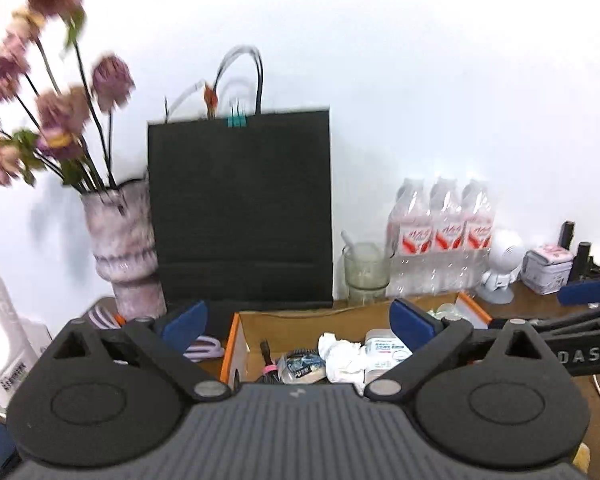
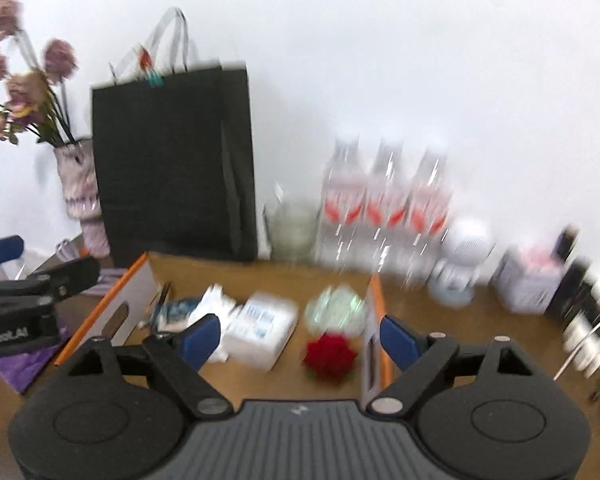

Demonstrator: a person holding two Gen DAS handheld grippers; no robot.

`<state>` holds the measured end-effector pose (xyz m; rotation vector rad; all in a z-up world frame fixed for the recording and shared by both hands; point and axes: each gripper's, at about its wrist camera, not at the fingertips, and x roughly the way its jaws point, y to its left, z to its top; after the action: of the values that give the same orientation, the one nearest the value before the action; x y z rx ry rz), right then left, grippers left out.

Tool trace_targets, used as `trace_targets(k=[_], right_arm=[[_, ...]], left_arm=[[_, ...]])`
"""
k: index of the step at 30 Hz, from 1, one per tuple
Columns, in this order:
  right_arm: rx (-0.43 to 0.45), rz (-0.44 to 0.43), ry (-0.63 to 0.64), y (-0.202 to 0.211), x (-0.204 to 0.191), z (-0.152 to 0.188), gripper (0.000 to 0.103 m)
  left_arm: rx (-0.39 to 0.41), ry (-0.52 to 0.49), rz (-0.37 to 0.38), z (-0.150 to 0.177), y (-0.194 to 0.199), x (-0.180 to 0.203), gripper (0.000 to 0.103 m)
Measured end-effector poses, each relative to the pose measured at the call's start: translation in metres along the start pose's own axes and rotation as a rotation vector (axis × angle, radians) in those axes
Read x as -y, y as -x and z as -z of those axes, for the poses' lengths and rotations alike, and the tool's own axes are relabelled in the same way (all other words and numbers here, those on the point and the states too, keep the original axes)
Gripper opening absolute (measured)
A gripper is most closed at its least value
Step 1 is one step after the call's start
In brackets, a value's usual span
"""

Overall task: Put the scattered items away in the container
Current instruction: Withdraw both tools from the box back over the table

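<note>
Step in hand, by judgement: between placements; both tools above box, nothing carried.
Left gripper (image 1: 300, 326): jaws wide apart, empty.
Right gripper (image 2: 300, 338): jaws spread, empty.
Cardboard box (image 2: 118, 304), orange-edged, on wooden counter (image 2: 440, 328), near black paper bag (image 1: 240, 212).
Inside box: crumpled tissue (image 1: 340, 354), soft wipes pack (image 2: 262, 326), red rose (image 2: 330, 356), glossy wrapper.
Next: find any leftover item outside box.

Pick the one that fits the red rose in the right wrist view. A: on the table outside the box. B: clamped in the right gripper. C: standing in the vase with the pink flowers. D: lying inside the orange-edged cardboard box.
D: the red rose lies on the floor of the orange-edged cardboard box, beside the white wipes pack, and the right gripper stands open above it.
</note>
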<state>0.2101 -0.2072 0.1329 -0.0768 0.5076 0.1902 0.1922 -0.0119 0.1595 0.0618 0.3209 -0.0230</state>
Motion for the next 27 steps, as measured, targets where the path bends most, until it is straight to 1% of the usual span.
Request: trace_targets(k=[2, 7, 10, 12, 15, 16, 19, 22, 23, 25, 26, 27], right_arm=[[0.045, -0.006, 0.019, 0.014, -0.004, 0.005, 0.087], [0.054, -0.007, 0.027, 0.037, -0.011, 0.007, 0.087], [0.071, -0.009, 0.027, 0.053, -0.014, 0.018, 0.088], [0.070, -0.025, 0.022, 0.060, -0.015, 0.027, 0.091], [0.063, -0.020, 0.021, 0.075, -0.017, 0.043, 0.091], [0.063, -0.025, 0.013, 0.082, -0.017, 0.050, 0.091], [0.047, -0.058, -0.013, 0.109, -0.013, 0.078, 0.092], [0.037, -0.089, -0.067, 0.145, -0.004, 0.122, 0.093], [0.044, -0.111, -0.082, 0.158, -0.001, 0.140, 0.096], [0.046, -0.157, -0.089, 0.182, 0.004, 0.178, 0.096], [0.035, -0.177, -0.086, 0.192, 0.009, 0.194, 0.096], [0.020, -0.190, -0.083, 0.200, 0.014, 0.208, 0.096]], left_arm=[[0.031, 0.007, 0.004, 0.003, 0.014, 0.002, 0.101], [0.058, -0.005, -0.001, 0.008, 0.039, 0.009, 0.101], [0.079, 0.026, -0.002, 0.015, 0.058, 0.008, 0.103], [0.073, 0.051, -0.003, 0.022, 0.070, 0.008, 0.103], [0.029, 0.064, -0.049, 0.035, 0.093, 0.014, 0.103], [0.034, 0.074, -0.041, 0.041, 0.105, 0.015, 0.103], [0.049, 0.087, 0.006, 0.064, 0.144, 0.017, 0.103], [0.059, 0.096, 0.022, 0.099, 0.187, 0.017, 0.103], [0.061, 0.105, 0.023, 0.114, 0.201, 0.017, 0.103], [0.043, 0.113, -0.010, 0.141, 0.224, 0.021, 0.103], [0.032, 0.111, -0.012, 0.154, 0.234, 0.025, 0.103], [0.020, 0.103, 0.001, 0.164, 0.243, 0.029, 0.103]])
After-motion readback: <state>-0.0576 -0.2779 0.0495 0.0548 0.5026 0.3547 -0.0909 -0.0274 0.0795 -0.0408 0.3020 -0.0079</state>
